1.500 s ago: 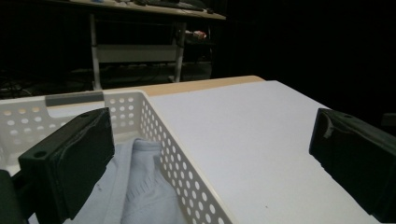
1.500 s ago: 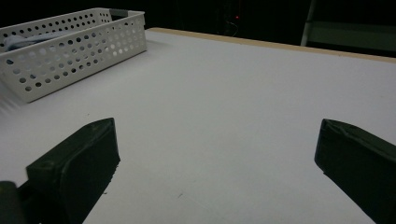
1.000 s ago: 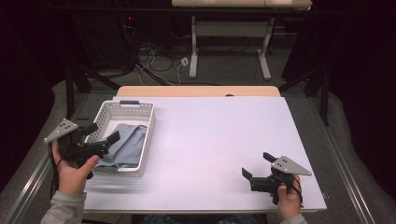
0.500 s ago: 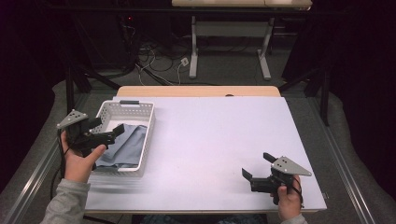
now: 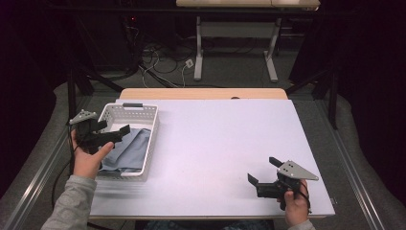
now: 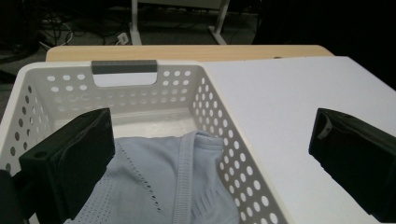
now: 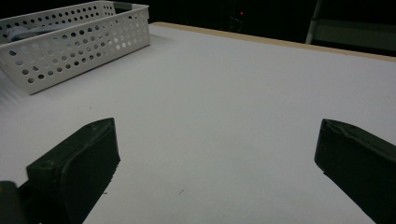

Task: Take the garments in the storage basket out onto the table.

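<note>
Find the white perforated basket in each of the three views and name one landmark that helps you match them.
High view: basket at left of the table.
Left gripper view: basket centre-left, close up.
Right gripper view: basket top left, far off.
Shared landmark: pale blue garment inside it.

Garment (image 6: pixel 173 186) cut off at bottom edge

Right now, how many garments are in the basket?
1: a light blue garment lies crumpled in the white basket, under the open left gripper. More could be hidden beneath it.
</note>
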The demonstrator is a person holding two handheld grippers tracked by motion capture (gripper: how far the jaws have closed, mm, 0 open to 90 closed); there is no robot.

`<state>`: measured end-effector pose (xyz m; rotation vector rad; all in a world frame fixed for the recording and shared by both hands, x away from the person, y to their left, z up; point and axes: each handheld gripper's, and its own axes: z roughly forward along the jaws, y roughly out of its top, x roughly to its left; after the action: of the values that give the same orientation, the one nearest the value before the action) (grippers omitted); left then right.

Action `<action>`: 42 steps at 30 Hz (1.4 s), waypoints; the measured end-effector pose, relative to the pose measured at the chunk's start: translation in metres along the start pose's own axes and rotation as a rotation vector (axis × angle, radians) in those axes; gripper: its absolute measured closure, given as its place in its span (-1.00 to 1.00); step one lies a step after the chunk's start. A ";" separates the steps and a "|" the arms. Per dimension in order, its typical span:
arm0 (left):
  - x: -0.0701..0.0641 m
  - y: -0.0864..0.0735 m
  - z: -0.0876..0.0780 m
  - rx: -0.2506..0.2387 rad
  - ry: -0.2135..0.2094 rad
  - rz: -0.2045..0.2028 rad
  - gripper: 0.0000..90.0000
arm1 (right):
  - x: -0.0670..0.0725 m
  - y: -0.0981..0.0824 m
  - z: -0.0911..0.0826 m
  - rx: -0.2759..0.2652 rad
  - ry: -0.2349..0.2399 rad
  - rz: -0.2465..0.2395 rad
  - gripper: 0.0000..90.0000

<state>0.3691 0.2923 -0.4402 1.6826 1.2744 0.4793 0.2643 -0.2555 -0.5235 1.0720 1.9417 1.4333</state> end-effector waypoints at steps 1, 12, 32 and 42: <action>0.000 0.000 0.000 0.000 0.000 0.000 -0.98 | 0.000 0.000 0.000 0.000 0.000 0.000 -1.00; 0.009 -0.002 0.015 0.037 0.030 -0.013 -0.98 | -0.001 0.000 0.000 0.003 0.000 0.006 -1.00; 0.013 -0.017 0.046 0.180 0.054 0.018 -0.98 | -0.002 -0.001 0.001 0.018 0.012 0.010 -1.00; 0.010 -0.023 0.061 0.267 0.071 0.067 -0.99 | -0.003 -0.001 0.002 0.021 0.011 0.007 -0.99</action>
<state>0.4070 0.2752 -0.4911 1.9501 1.3854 0.4256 0.2670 -0.2565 -0.5256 1.0831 1.9668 1.4287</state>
